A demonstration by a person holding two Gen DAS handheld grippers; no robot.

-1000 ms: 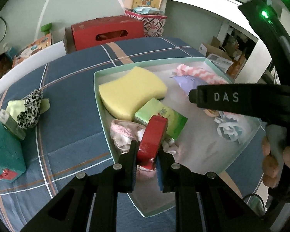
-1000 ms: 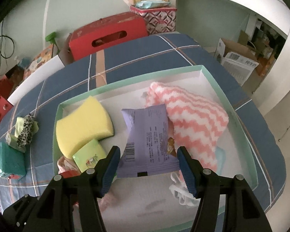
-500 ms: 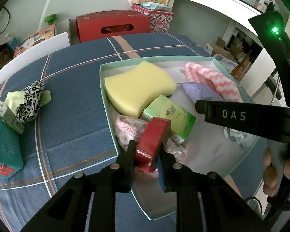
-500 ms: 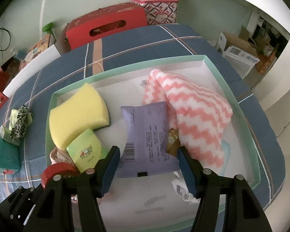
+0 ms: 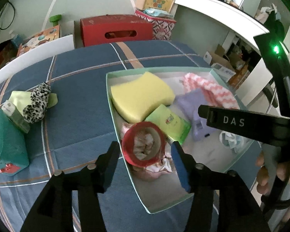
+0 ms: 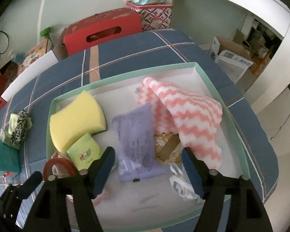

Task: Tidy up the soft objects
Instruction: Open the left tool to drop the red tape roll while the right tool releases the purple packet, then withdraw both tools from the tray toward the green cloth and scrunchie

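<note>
A: In the near-left corner of the tray (image 5: 109, 89), my left gripper (image 5: 145, 155) is opening; red tape roll (image 5: 144, 144) sits loose between the pads on pink cloth.

B: Tip?

A: Back straight out, don't clip the rim.

B: Orientation?

A: Roll lies tilted, hole facing up toward me. Right gripper (image 6: 147, 167) opening wide over the purple packet (image 6: 137, 141), which runs lengthwise away from me.

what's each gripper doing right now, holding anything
Left gripper: jaws opening, red tape roll between them but not pinched.
Right gripper: jaws opening, holding nothing, above the purple packet.
</note>
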